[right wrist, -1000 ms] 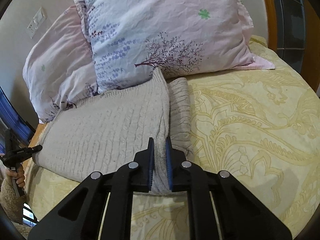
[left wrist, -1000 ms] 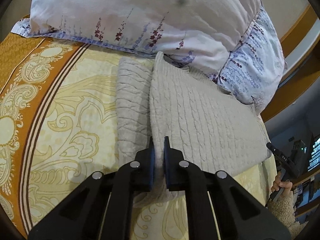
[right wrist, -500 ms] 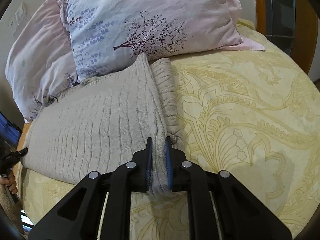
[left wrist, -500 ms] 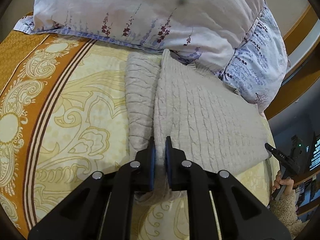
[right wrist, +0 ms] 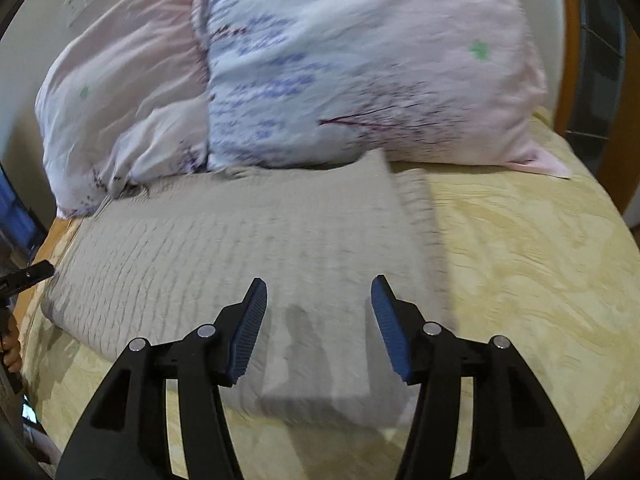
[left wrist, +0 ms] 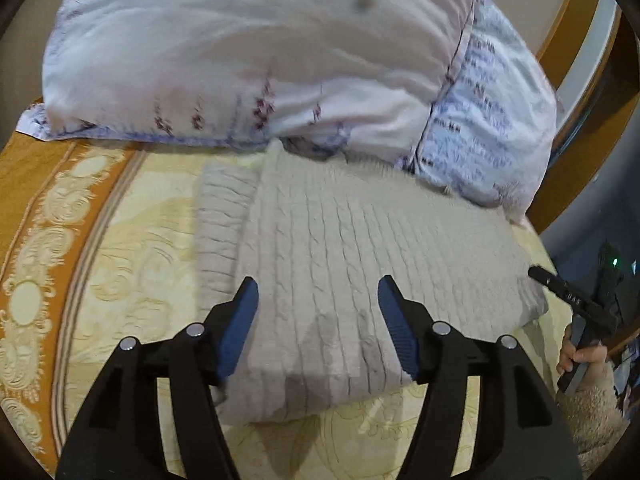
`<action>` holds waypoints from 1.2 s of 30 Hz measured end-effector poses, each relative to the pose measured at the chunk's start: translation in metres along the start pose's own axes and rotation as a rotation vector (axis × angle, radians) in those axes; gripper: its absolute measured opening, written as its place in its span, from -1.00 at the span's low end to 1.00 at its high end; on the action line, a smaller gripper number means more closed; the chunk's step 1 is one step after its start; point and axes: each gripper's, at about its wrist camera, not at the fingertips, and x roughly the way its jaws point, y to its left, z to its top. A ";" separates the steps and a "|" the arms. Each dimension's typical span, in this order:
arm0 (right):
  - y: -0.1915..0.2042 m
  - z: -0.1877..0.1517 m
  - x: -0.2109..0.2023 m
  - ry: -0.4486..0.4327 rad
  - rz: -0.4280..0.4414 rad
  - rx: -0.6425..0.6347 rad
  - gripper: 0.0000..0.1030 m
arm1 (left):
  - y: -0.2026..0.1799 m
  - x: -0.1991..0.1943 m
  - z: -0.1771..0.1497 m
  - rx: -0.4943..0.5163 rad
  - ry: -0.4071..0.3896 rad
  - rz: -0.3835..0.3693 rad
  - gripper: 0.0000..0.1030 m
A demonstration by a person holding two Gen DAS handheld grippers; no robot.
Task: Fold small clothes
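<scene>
Sweater (left wrist: 360, 264), beige cable-knit, lies folded flat on the yellow patterned bedspread (left wrist: 132, 264), its far edge touching the base of the floral pillows (left wrist: 256, 52). One narrower ribbed layer shows beside the main panel, on the side away from the other gripper in each wrist view.

Left gripper (left wrist: 318, 300): jaws have just been opening and now stand wide apart. Blue pads (left wrist: 240, 320) are clear of the knit on both sides; the near edge of the sweater lies below and between them, not pinched. Frame is motion-blurred.

Right gripper (right wrist: 318, 300): jaws have likewise just been opening, now wide. Its pads (right wrist: 248, 328) hover over the near corner of the sweater without pressing it; fabric lies flat beneath, with the gripper's shadow on it.

Relative to the sweater: pillows (right wrist: 360, 64) behind it, bare bedspread (right wrist: 520, 264) to the outer side in the right view, orange border band (left wrist: 36, 184) of the spread at the outer side in the left view. Wooden bed frame (left wrist: 576, 92) is beyond the pillows. Right gripper's tip and the hand (left wrist: 580, 356) holding it show past the sweater's far corner in the left view.
</scene>
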 end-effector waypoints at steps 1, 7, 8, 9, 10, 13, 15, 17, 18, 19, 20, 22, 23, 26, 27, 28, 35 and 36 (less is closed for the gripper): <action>0.003 0.000 0.004 0.013 0.001 -0.003 0.10 | 0.000 0.005 0.000 -0.002 0.012 0.007 0.22; 0.008 -0.008 0.023 0.067 -0.016 -0.020 0.25 | 0.008 0.012 -0.006 -0.035 0.030 -0.007 0.22; 0.009 -0.008 0.022 0.068 -0.016 -0.016 0.25 | 0.011 0.008 -0.005 -0.050 0.018 -0.030 0.22; 0.008 -0.008 0.020 0.067 -0.015 -0.010 0.25 | 0.015 0.004 -0.005 -0.070 0.005 -0.051 0.22; 0.008 -0.007 0.018 0.066 -0.012 -0.005 0.25 | 0.021 -0.001 -0.003 -0.101 -0.013 -0.072 0.22; 0.009 -0.007 0.017 0.068 -0.010 -0.002 0.30 | 0.046 -0.009 0.004 -0.203 -0.036 -0.073 0.23; 0.010 -0.007 0.019 0.067 -0.013 -0.004 0.32 | 0.063 -0.008 0.009 -0.283 -0.031 -0.083 0.23; 0.011 -0.007 0.019 0.063 -0.018 -0.008 0.33 | 0.079 -0.005 0.012 -0.368 -0.025 -0.123 0.23; 0.011 -0.007 0.019 0.062 -0.018 -0.009 0.34 | 0.084 -0.003 0.014 -0.401 -0.018 -0.138 0.23; 0.011 -0.006 0.020 0.061 -0.017 -0.008 0.34 | 0.089 0.000 0.015 -0.428 -0.007 -0.147 0.23; 0.011 -0.007 0.019 0.061 -0.015 -0.007 0.34 | 0.092 0.004 0.016 -0.446 0.003 -0.150 0.23; 0.011 -0.007 0.019 0.060 -0.011 -0.007 0.35 | 0.095 0.011 0.020 -0.465 0.015 -0.136 0.23; 0.011 -0.007 0.018 0.059 -0.011 -0.008 0.35 | 0.096 0.014 0.022 -0.475 0.023 -0.135 0.23; 0.013 -0.008 0.018 0.057 -0.012 -0.013 0.37 | 0.096 0.024 0.025 -0.500 0.040 -0.154 0.23; 0.013 -0.008 0.018 0.055 -0.011 -0.015 0.38 | 0.095 0.026 0.025 -0.501 0.041 -0.159 0.23; 0.014 -0.008 0.018 0.054 -0.012 -0.015 0.38 | 0.094 0.028 0.026 -0.498 0.039 -0.160 0.23; 0.026 -0.002 0.009 0.004 0.042 -0.004 0.38 | 0.081 0.037 0.029 -0.477 0.047 -0.169 0.23; 0.031 -0.001 0.009 0.004 0.031 -0.022 0.38 | 0.081 0.038 0.029 -0.484 0.047 -0.178 0.23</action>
